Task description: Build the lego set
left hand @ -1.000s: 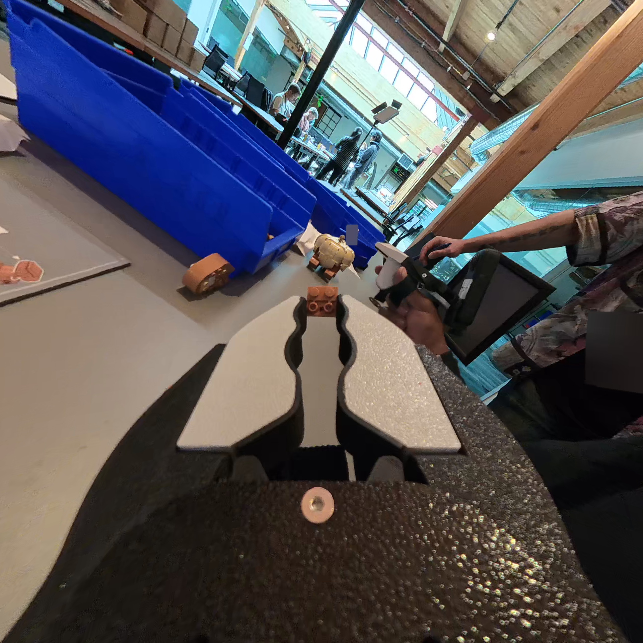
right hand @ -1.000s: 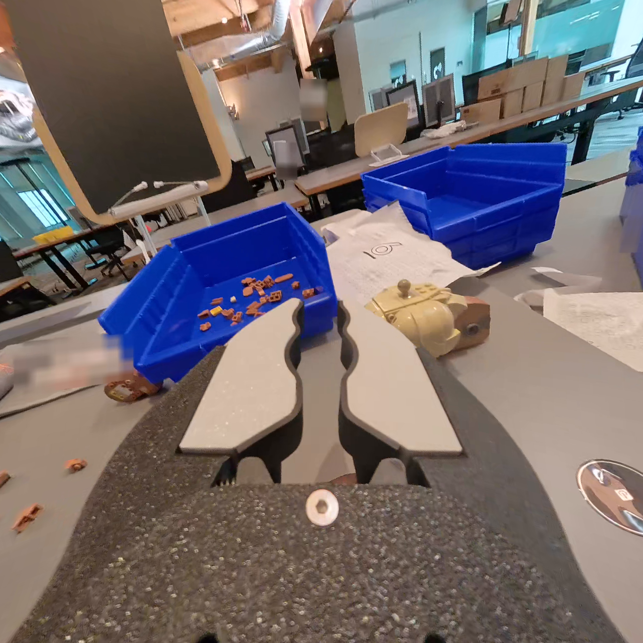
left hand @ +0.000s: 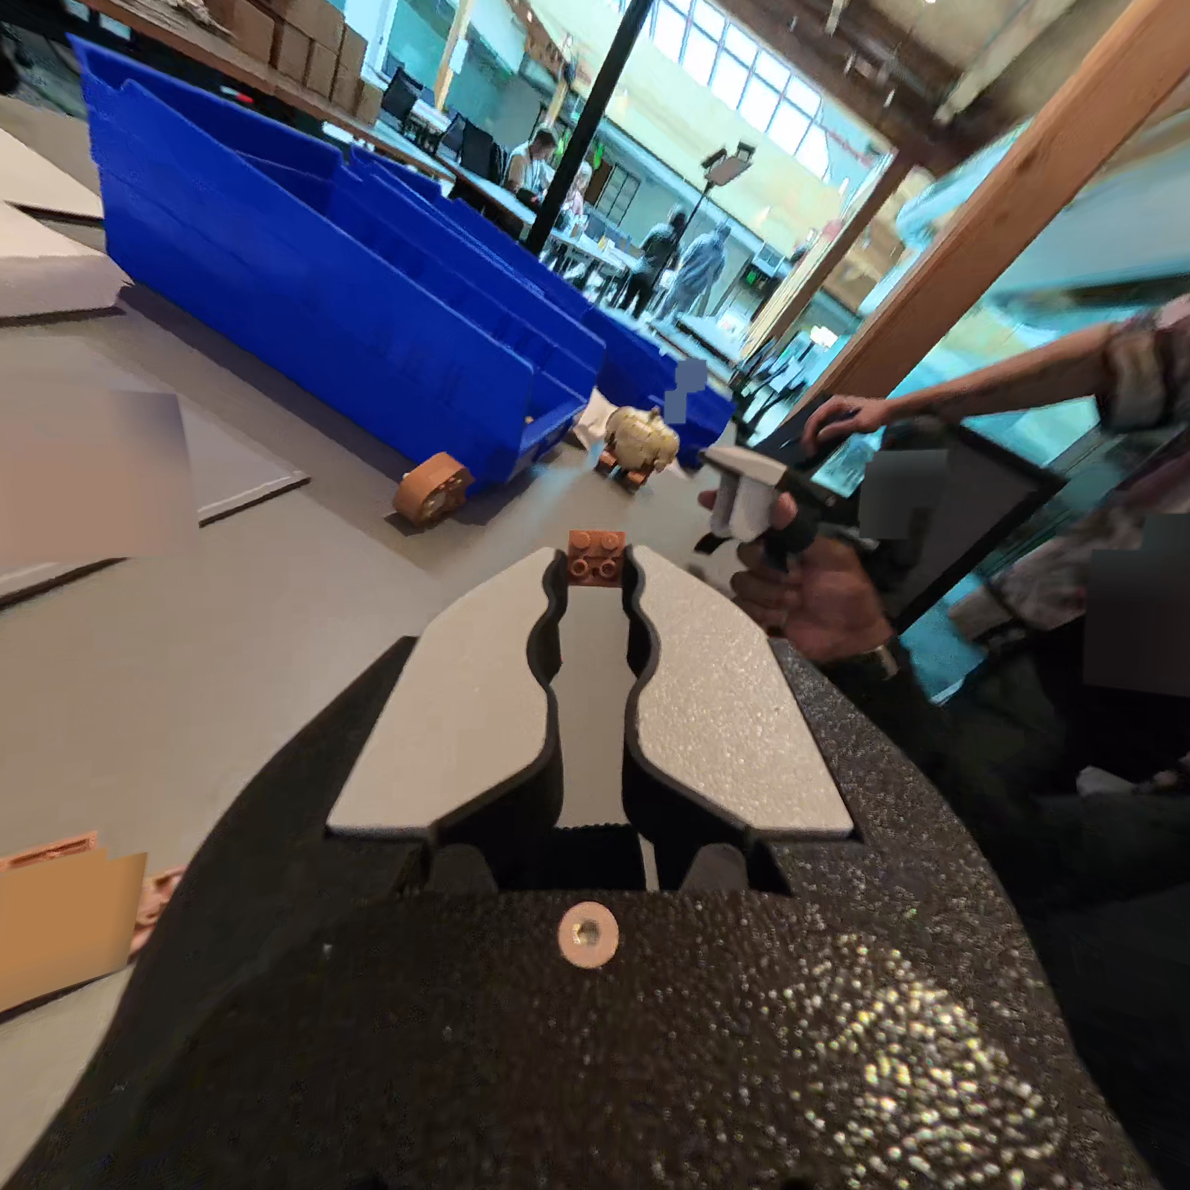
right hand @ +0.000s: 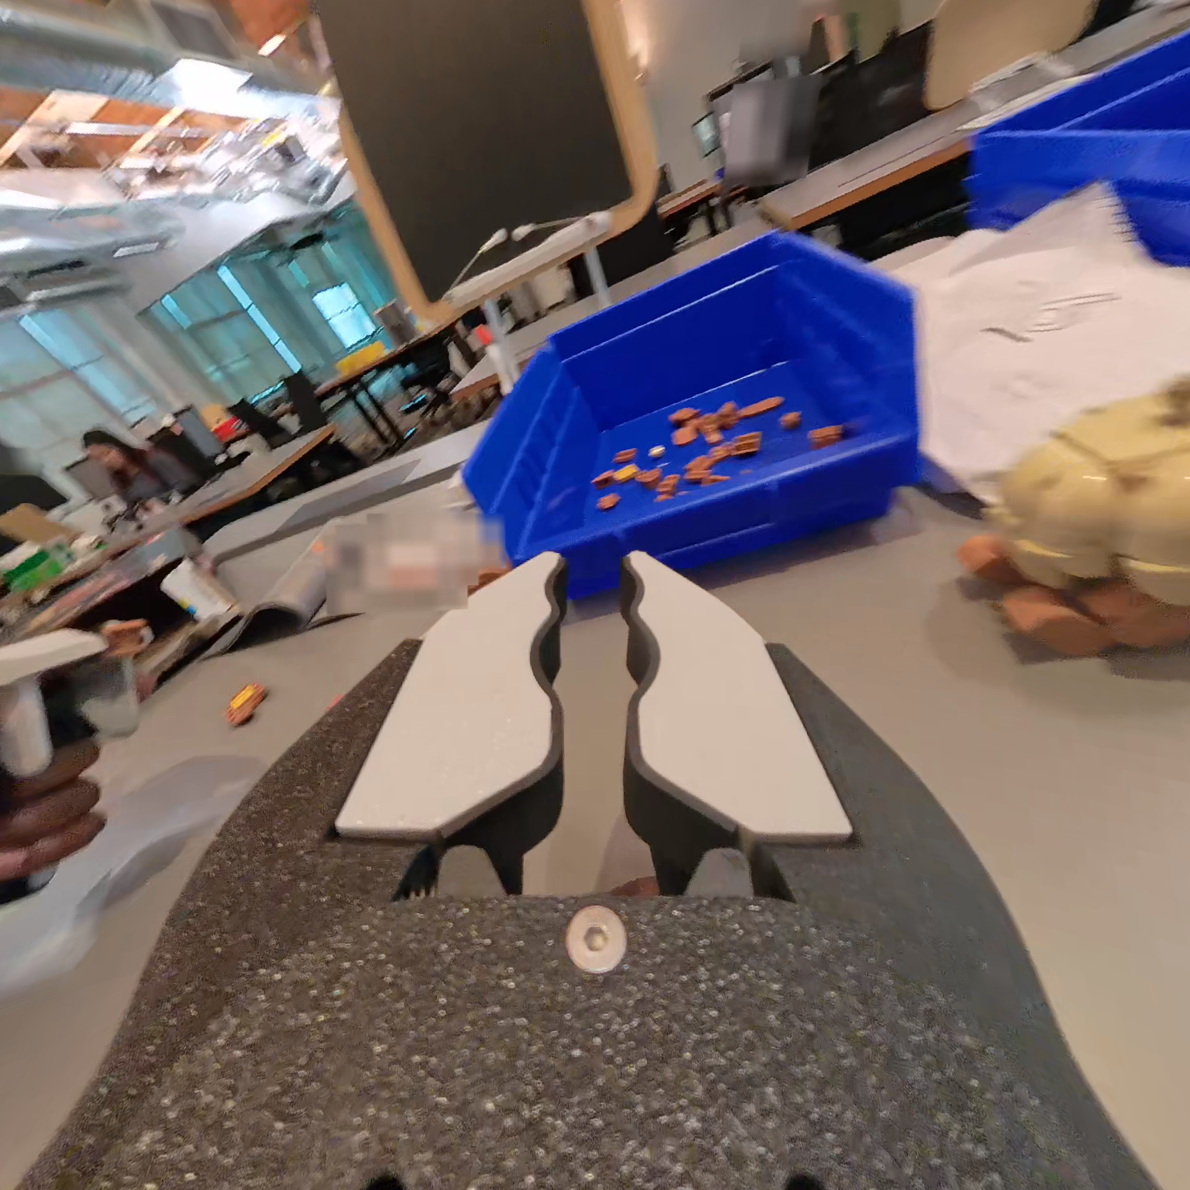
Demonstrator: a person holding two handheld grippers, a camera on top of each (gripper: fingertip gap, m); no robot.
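The left gripper (left hand: pixel 595 566) pinches a brown brick (left hand: pixel 595 557) at its fingertips, above the grey table (left hand: pixel 193 676). The right gripper (right hand: pixel 592 573) stands slightly spread, seemingly bare, just before a blue bin (right hand: pixel 708 515) of brown pieces (right hand: pixel 702 444).

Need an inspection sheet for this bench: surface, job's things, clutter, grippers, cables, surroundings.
Surface: grey table, matte.
Job's things: small brown brick clamped at the left gripper's fingertips; blue bin with loose brown pieces inside; tan and brown brick model on the table to its right.
Clutter: white paper behind the bin; stray brown piece on the table; round brown piece by the long blue bins.
Grippers: left shut on the brick; right gripper open, nothing between its fingers, in front of the bin.
Cables: nothing seen.
Surroundings: open office with desks, chairs, people in the distance, wooden beams.
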